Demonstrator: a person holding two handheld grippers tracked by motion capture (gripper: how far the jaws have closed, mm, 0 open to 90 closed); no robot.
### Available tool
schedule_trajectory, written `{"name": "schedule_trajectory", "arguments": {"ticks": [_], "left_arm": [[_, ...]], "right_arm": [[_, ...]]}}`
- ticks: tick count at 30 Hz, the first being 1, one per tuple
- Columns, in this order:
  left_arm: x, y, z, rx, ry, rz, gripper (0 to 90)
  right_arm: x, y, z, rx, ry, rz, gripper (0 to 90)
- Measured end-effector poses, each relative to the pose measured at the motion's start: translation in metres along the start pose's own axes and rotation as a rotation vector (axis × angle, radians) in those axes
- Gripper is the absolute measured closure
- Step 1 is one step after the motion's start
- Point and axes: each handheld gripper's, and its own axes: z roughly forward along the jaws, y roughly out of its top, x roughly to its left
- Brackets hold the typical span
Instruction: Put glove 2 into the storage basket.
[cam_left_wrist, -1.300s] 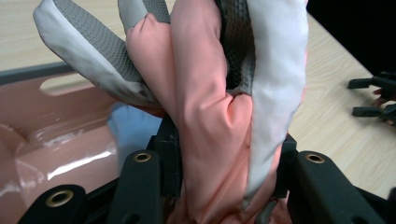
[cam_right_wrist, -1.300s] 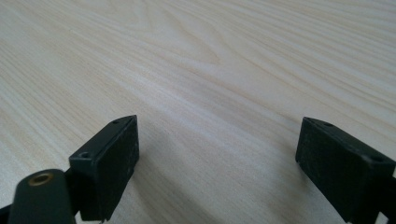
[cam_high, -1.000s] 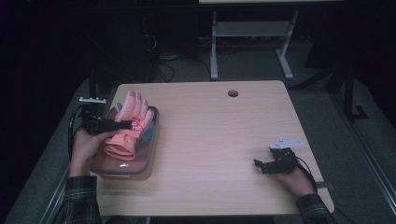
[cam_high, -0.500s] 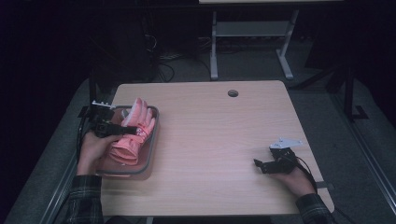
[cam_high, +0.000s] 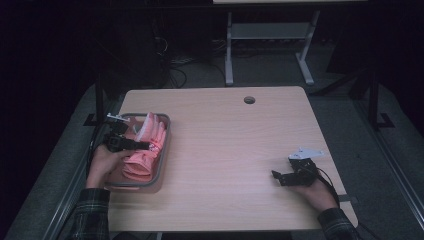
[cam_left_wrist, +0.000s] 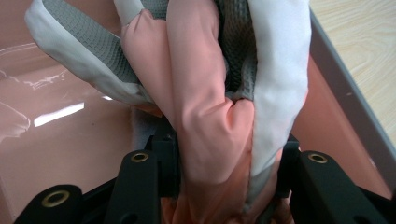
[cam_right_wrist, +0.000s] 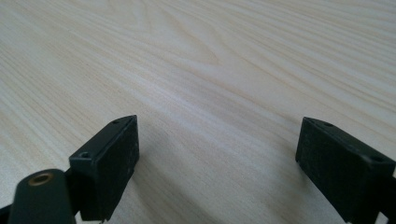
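The left gripper (cam_left_wrist: 219, 186) was squeezed tight on a pink glove (cam_left_wrist: 210, 116) inside the tray (cam_high: 162, 150), so I think the grab was done and the lifting out was left. The tray's rim stood close beside the glove. The right gripper (cam_high: 290, 176) lay wide open and empty, far from the tray, with lots of bare bench (cam_high: 230, 150) between

We list one tabletop (cam_high: 225, 150). At its left edge sits a tray (cam_high: 162, 150), with a glove (cam_high: 145, 152) lying in it. Our left gripper (cam_high: 137, 145) is over the tray, on the glove. Our right gripper (cam_high: 278, 177) rests near right, well apart from the tray.
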Motion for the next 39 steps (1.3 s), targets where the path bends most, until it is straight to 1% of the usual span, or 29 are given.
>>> {"name": "schedule_trajectory", "arguments": {"ticks": [3,4,6,8,9,11,13,17,18,21,23,25,26,27,30,33,34,35,36,39], "left_arm": [[0.002,-0.001,0.0,-0.003,-0.011,-0.01,56.8],[0.001,-0.001,-0.001,-0.006,-0.014,-0.013,54.9],[0.003,0.0,-0.002,-0.009,-0.032,-0.022,49.1],[0.006,-0.001,-0.004,-0.011,-0.056,-0.034,41.0],[0.008,-0.001,-0.005,-0.014,-0.069,-0.042,38.8],[0.009,-0.002,-0.007,-0.022,-0.078,-0.041,34.6],[0.009,-0.002,-0.011,-0.038,-0.069,-0.03,30.5],[0.01,-0.002,-0.02,-0.07,-0.043,-0.014,17.5],[0.01,-0.002,-0.022,-0.077,-0.039,-0.013,15.9],[0.009,-0.001,-0.03,-0.101,-0.024,-0.007,15.5],[0.007,0.0,-0.038,-0.127,-0.015,0.008,15.5],[0.004,0.001,-0.047,-0.152,0.011,0.027,15.5],[0.002,0.001,-0.051,-0.178,0.025,0.037,15.5],[0.001,0.001,-0.055,-0.193,0.036,0.041,15.5],[-0.003,0.001,-0.065,-0.226,0.043,0.074,15.5],[-0.01,0.004,-0.072,-0.25,0.032,0.107,15.5],[-0.014,0.005,-0.073,-0.262,0.025,0.122,15.5],[-0.017,0.006,-0.073,-0.269,0.018,0.128,15.5],[-0.021,0.008,-0.074,-0.272,0.014,0.148,15.5],[-0.034,0.013,-0.071,-0.279,0.004,0.188,15.5]], "right_arm": [[0.0,0.0,0.0,0.0,0.0,-0.001,12.8],[0.0,0.0,0.0,0.0,0.0,0.0,12.8],[0.0,0.0,0.0,0.0,0.0,-0.002,12.7],[0.0,0.0,0.0,0.0,0.001,-0.002,12.8],[0.0,0.0,0.0,0.0,0.002,-0.003,12.7],[0.0,0.0,0.0,0.0,0.003,-0.003,12.7],[0.0,0.0,0.0,0.0,0.003,-0.003,12.7],[0.0,0.0,0.0,0.001,0.004,-0.003,12.7],[0.0,0.0,0.0,0.001,0.004,-0.004,12.7],[0.0,0.0,0.0,0.001,0.004,-0.003,12.7],[0.0,0.0,0.0,0.001,0.004,-0.003,12.8],[0.0,0.0,0.0,0.001,0.004,-0.003,12.7],[0.0,0.0,0.0,0.001,0.004,-0.003,12.7],[0.0,0.0,0.0,0.0,0.004,-0.003,12.7],[0.0,0.0,0.0,0.0,0.004,-0.004,12.7],[0.0,0.0,0.0,0.001,0.004,-0.004,12.7],[0.0,0.0,0.0,0.001,0.004,-0.003,12.7],[0.0,0.0,0.0,0.001,0.004,-0.003,12.7],[0.0,0.0,0.0,0.001,0.004,-0.003,12.7],[0.0,0.0,0.0,0.001,0.004,-0.003,12.7]]}}
